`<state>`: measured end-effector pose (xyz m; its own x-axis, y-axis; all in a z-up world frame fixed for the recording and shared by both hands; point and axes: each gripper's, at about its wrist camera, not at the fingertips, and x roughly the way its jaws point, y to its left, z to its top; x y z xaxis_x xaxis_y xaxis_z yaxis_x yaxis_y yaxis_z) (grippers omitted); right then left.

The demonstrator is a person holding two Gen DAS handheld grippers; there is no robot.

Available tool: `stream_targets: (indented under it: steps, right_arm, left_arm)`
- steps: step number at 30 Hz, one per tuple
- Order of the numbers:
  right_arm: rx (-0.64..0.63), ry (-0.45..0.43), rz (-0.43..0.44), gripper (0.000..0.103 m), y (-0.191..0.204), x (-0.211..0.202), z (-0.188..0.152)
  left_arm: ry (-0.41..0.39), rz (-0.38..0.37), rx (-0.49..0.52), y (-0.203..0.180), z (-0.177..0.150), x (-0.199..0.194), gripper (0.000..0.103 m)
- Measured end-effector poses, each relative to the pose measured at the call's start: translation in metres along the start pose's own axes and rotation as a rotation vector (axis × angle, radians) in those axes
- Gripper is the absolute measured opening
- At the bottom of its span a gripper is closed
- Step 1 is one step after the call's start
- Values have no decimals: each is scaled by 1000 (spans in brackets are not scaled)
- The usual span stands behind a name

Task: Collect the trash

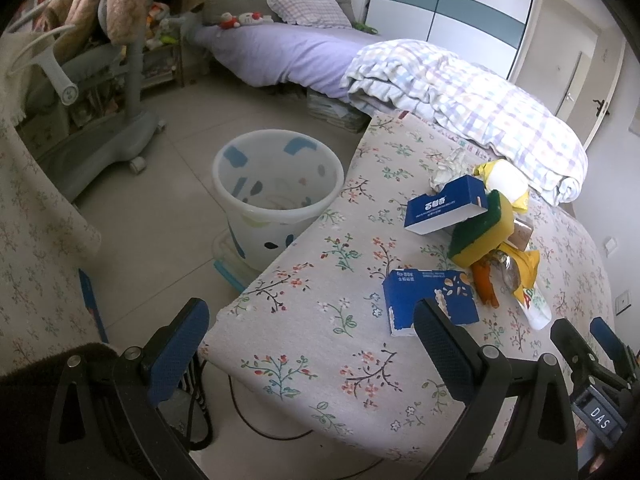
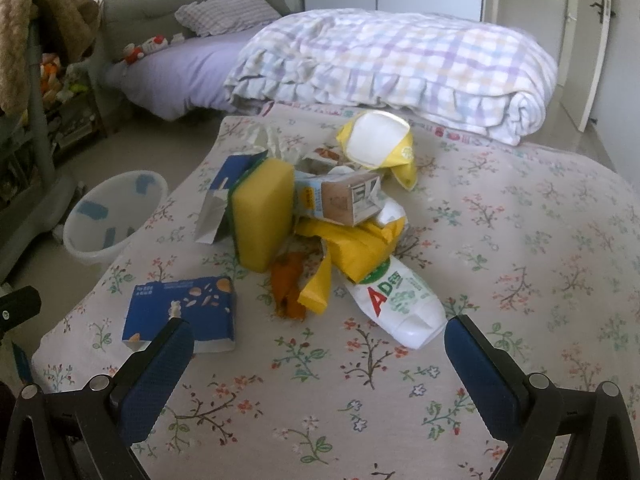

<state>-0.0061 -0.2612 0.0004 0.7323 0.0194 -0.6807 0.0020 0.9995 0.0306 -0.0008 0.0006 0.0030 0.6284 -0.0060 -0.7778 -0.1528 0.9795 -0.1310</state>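
Left wrist view shows the left gripper (image 1: 310, 330) spread wide and holding nothing, above the near corner of a flowered table (image 1: 320, 320); a white bucket (image 1: 276, 196) stands on the floor just left of that table. Right wrist view shows a blue box (image 2: 184, 312) lying apart at left; then a yellow sponge (image 2: 262, 212), yellow wrappers (image 2: 352, 248) and a white pouch (image 2: 400, 304) heaped mid-table; the right gripper (image 2: 318, 340) hangs near them, spread and empty.
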Motion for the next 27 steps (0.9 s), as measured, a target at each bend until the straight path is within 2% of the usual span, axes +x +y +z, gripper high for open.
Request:
stream_targets:
  steps: [27]
  right_arm:
    - [13, -21, 11, 103, 0, -2, 6]
  left_arm:
    - [-57, 5, 48, -9, 1, -12, 103]
